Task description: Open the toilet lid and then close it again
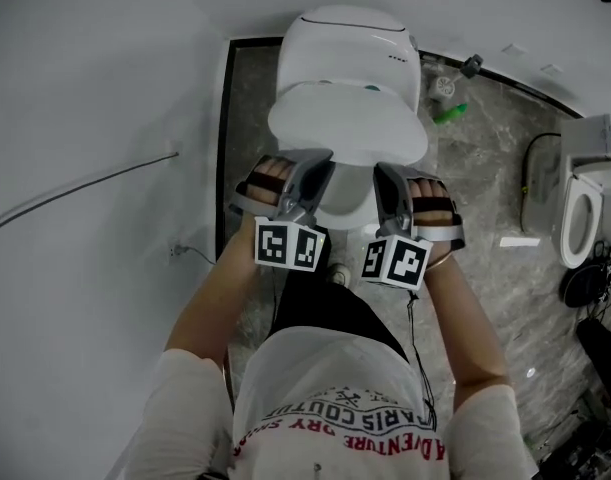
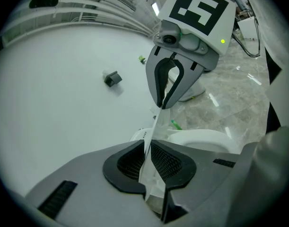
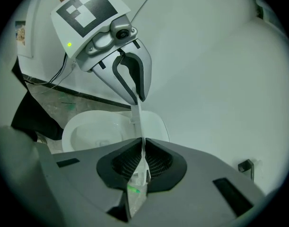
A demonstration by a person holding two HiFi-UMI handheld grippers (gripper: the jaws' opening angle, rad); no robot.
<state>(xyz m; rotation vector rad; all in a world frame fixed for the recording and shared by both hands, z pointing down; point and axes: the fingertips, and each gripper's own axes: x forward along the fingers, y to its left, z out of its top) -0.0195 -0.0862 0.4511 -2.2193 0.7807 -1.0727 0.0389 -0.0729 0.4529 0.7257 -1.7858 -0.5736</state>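
White toilet lid (image 1: 347, 123) (part-raised) above bowl (image 1: 343, 200)

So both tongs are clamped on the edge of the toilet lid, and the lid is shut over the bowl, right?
No. The left tongs and right tongs are clamped on the edge of the toilet lid, but the lid is raised off the bowl, not shut; the right gripper view shows the open bowl.

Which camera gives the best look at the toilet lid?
The head view: the whole toilet lid shows from above, partly raised over the bowl. The two gripper views show only its thin edge, clamped between their jaws.
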